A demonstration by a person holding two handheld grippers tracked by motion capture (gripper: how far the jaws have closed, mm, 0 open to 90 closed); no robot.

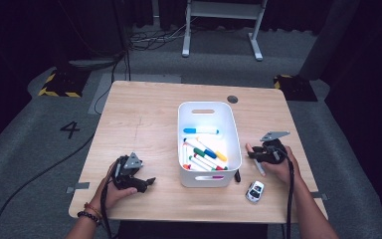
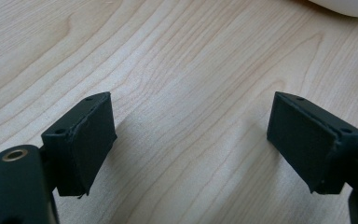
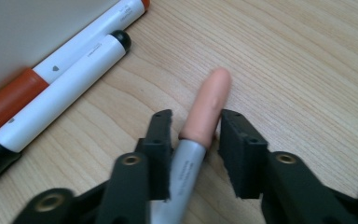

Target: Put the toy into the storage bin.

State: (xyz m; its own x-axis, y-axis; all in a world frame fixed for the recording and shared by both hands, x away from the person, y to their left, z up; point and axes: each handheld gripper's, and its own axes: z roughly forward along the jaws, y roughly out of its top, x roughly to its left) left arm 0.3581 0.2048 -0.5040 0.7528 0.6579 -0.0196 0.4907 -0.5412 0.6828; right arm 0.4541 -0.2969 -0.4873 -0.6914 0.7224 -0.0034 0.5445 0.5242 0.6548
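While we look down from the high view, the wooden desk (image 1: 144, 124) is the largest thing, and we take the white bin (image 1: 231, 129) standing near its middle as our landmark. Inside the bin lie several coloured markers (image 1: 201, 154), one with a blue cap nearer the far wall and the rest bunched toward the near wall.

Left of the bin, toward the desk's near edge and well apart from it, our left gripper (image 1: 148, 183) rests low over bare wood in the left hand (image 1: 112, 191). In the left gripper view its jaws stand wide apart with nothing but desk between them, and a curve of the bin's white wall shows at the top right corner.

Right of the bin, near its right wall, our right gripper (image 1: 252, 152) sits in the right hand (image 1: 281, 167). In the right gripper view a grey pen with a peach-coloured cap (image 3: 207, 112) lies on the desk between its jaws, cap pointing away from us. The left pad is against the pen's barrel, while a narrow gap remains at the right pad, so the jaws are not yet clamped on it.

Two white markers (image 3: 70, 74), one with orange ends and one with black, lie side by side just beside the bin's wall in that same view.

Just off the bin's near right corner stands a small white toy car (image 1: 254, 191).
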